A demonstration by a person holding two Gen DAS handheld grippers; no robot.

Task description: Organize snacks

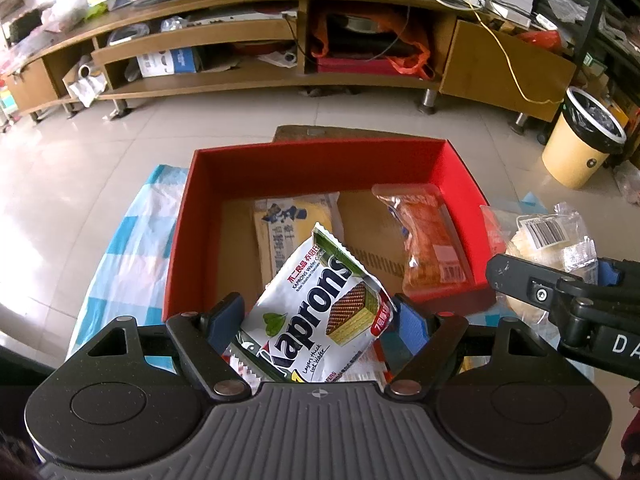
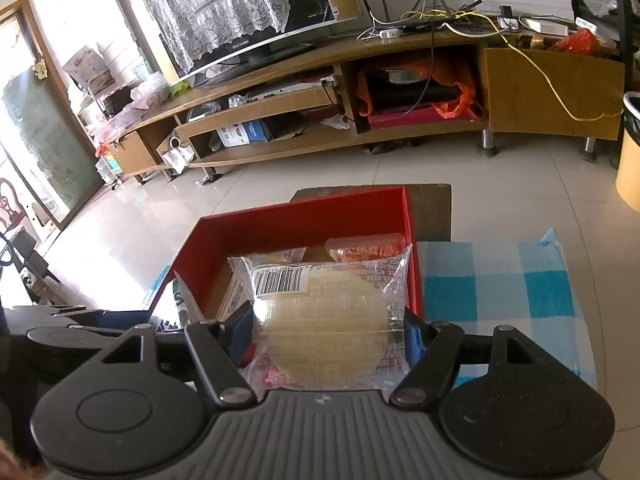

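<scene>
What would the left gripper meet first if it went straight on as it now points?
Likely the yellow packet on the red box floor; the left gripper already holds the wafer pack. Depth is unclear.

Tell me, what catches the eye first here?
A red box sits open on a blue checked cloth, two snack packs already lying inside. The left tongs hold a white Kaprons wafer pack over its near edge, and the right tongs hold a clear pack of pale round crackers.
</scene>
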